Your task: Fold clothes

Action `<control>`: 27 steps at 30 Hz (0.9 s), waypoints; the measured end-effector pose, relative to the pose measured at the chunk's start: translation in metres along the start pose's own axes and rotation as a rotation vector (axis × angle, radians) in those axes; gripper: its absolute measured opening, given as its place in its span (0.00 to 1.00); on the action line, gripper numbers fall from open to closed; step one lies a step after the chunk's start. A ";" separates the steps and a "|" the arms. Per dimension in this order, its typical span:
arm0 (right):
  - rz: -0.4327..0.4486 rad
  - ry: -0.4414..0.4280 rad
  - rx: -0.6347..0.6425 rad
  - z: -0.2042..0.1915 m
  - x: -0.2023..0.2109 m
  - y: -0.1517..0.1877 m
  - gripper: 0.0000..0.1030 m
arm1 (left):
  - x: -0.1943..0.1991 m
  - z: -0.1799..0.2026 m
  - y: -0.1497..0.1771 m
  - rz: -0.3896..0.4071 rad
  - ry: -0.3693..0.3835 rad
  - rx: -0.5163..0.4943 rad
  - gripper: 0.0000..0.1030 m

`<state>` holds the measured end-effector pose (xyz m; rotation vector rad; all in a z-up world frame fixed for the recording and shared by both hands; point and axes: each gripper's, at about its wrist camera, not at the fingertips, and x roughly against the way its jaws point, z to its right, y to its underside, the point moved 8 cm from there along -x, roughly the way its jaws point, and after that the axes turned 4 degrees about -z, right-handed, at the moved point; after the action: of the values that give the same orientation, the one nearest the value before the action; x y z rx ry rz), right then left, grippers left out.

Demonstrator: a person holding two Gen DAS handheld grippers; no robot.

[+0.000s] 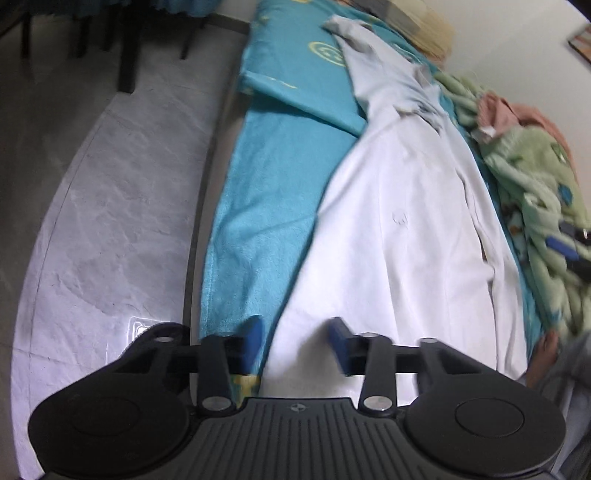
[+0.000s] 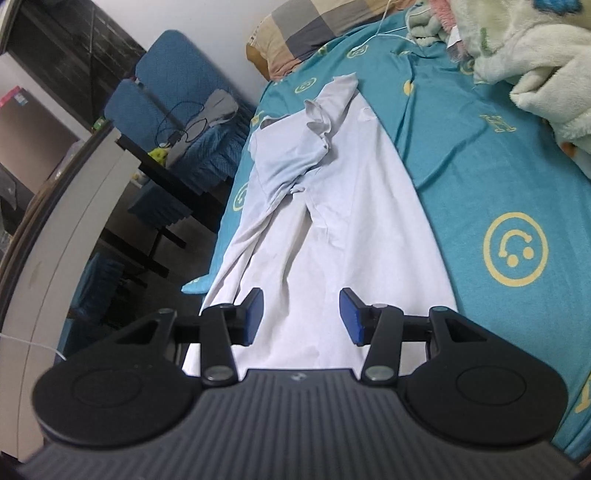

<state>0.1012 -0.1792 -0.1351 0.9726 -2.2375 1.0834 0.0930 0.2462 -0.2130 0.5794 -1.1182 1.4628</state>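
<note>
I've got the white shirt (image 2: pixel 332 229) lying long and flat on the teal bed sheet (image 2: pixel 480 177). My left hand-held gripper (image 1: pixel 297 345) hovers at its near edge, jaws apart, gripping nothing. My right hand-held gripper (image 2: pixel 301 319) hangs over the hem, jaws apart too.

A bedroom in a home. There's a bed (image 2: pixel 480 155) with a teal smiley-print sheet, a checked pillow (image 2: pixel 295 33) at its head and a fleece blanket (image 2: pixel 524 66) heaped alongside. Blue-covered chairs (image 2: pixel 166 92) stand on the tiled floor (image 1: pixel 110 203).

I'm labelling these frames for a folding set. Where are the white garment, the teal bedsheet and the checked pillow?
white garment (image 2: pixel 354 236), right wrist view, on its flat middle panel.
teal bedsheet (image 2: pixel 461 177), right wrist view, on bare fabric right of the garment.
checked pillow (image 2: pixel 295 33), right wrist view, on its grey and tan face.
</note>
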 end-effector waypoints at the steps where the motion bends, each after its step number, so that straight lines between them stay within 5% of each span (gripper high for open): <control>1: -0.004 0.003 0.007 -0.002 -0.002 0.000 0.48 | 0.002 0.004 0.000 -0.005 -0.007 -0.025 0.22; 2: -0.008 0.004 0.011 -0.004 -0.004 0.001 0.48 | 0.004 0.008 0.000 -0.010 -0.014 -0.049 0.08; 4: -0.015 0.007 0.016 -0.006 -0.007 0.002 0.48 | 0.009 0.016 -0.001 -0.021 -0.030 -0.099 0.03; 10: -0.009 0.021 0.015 -0.003 -0.003 0.005 0.48 | 0.043 0.077 -0.011 -0.036 -0.172 -0.319 0.01; 17: -0.007 0.028 -0.017 0.010 0.005 0.007 0.48 | 0.066 0.214 -0.003 -0.007 -0.224 -0.524 0.01; 22: -0.003 0.014 -0.059 0.019 0.011 0.004 0.48 | 0.026 0.283 0.029 -0.052 -0.228 -0.594 0.01; 27: -0.017 0.003 -0.111 0.033 0.015 0.001 0.48 | -0.040 0.282 0.046 -0.149 -0.222 -0.505 0.01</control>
<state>0.0874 -0.2118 -0.1444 0.9406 -2.2573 0.9417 -0.0075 -0.0144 -0.1422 0.4592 -1.5211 0.9501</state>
